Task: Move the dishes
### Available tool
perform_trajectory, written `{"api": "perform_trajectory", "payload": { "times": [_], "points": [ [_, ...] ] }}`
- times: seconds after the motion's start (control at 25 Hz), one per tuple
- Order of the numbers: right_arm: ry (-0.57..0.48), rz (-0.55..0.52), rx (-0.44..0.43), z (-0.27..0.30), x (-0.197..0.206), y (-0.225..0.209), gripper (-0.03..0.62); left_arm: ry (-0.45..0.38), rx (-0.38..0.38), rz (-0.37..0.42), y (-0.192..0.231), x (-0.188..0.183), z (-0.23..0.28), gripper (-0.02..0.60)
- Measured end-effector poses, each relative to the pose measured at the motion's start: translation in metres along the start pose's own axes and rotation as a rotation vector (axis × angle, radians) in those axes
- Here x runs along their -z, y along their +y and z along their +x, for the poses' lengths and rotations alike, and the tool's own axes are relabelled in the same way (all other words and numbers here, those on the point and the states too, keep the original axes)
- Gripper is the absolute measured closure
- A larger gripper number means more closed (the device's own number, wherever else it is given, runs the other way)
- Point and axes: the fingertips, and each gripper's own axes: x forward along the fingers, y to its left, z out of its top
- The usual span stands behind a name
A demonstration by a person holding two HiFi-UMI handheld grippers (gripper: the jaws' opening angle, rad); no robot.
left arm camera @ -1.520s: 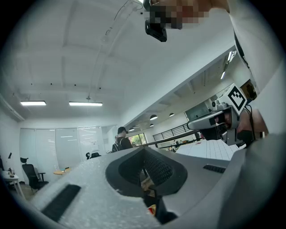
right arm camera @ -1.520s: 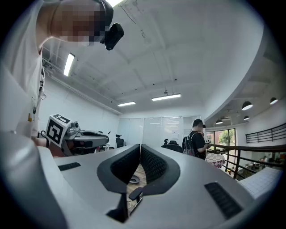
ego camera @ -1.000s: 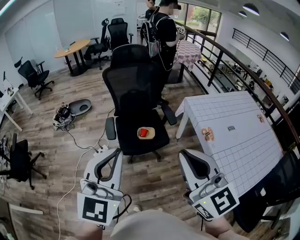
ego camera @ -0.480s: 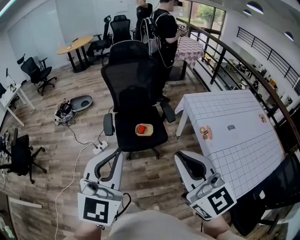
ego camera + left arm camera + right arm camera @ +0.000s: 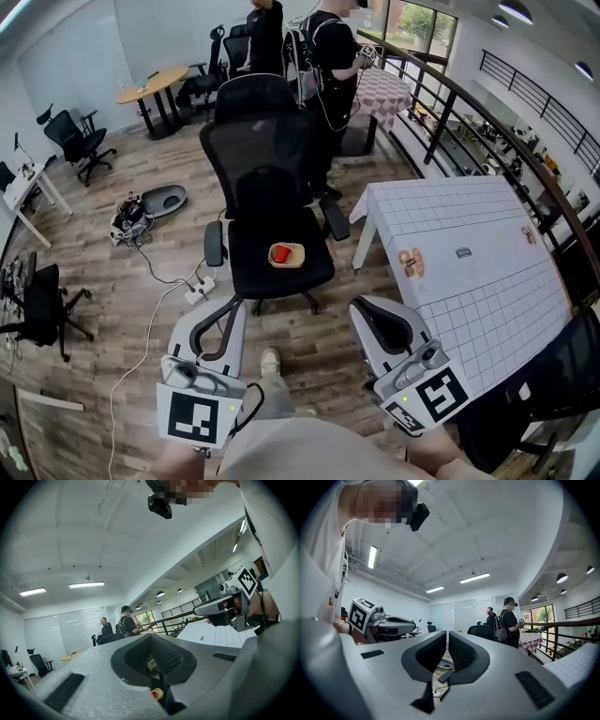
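Left gripper and right gripper are held side by side at the near edge in front of the person's torso, well apart from each other, both pointing level toward the far side. Left jaws are together with nothing gripped. Right jaws are together too, with only a thin slit between the pads, and hold nothing.

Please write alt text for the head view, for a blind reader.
A small dish holding something red sits on a black office chair's seat. Below it, the left gripper and right gripper, both shut and empty, point toward the chair. A white-clothed table stands at right.
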Motion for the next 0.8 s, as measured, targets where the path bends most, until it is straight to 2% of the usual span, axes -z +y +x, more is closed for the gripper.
{"api": "perform_trajectory", "payload": {
  "times": [0.4, 0.64, 0.8],
  "points": [
    [0.023, -0.005, 0.031, 0.056, 0.021, -0.04, 0.566, -0.006, 0.04, -0.006, 0.029, 0.024, 0.066, 0.568],
    [0.024, -0.01, 0.025, 0.112, 0.025, -0.063, 0.566, -0.01, 0.048, -0.052, 0.072, 0.043, 0.112, 0.568],
    [0.039, 0.0, 0.027, 0.15, 0.011, -0.083, 0.566, -0.003, 0.067, -0.058, 0.102, 0.037, 0.143, 0.568]
  ]
}}
